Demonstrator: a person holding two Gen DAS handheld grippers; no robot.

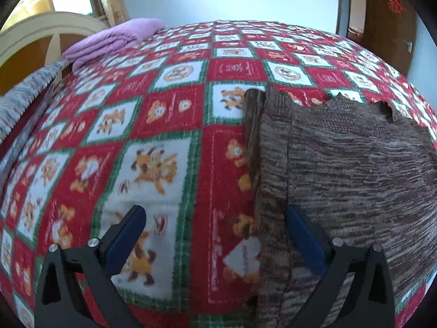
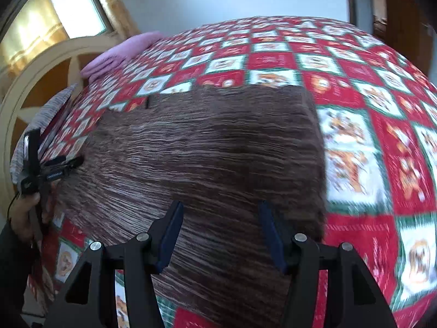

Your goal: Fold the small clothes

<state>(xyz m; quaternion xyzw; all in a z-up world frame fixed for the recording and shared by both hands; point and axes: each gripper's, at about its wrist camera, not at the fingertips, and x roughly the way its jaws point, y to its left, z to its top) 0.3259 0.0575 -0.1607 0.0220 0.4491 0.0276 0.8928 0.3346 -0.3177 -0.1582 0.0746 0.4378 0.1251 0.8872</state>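
Note:
A brown knitted garment (image 1: 349, 169) lies flat on the red, white and green patterned bed cover (image 1: 164, 125). In the left wrist view it fills the right half, with its left edge folded over. My left gripper (image 1: 215, 218) is open above that left edge, one finger over the cover, the other over the knit. In the right wrist view the garment (image 2: 207, 147) spreads across the middle. My right gripper (image 2: 221, 218) is open and empty just above its near part. The left gripper (image 2: 58, 168) also shows there at the garment's left edge.
A folded purple cloth (image 1: 114, 38) lies at the far left corner of the bed. A grey knitted item (image 1: 24, 98) sits by the cream headboard (image 1: 35, 27). A brown door (image 1: 387, 19) stands at the far right, a window (image 2: 79, 5) at the far left.

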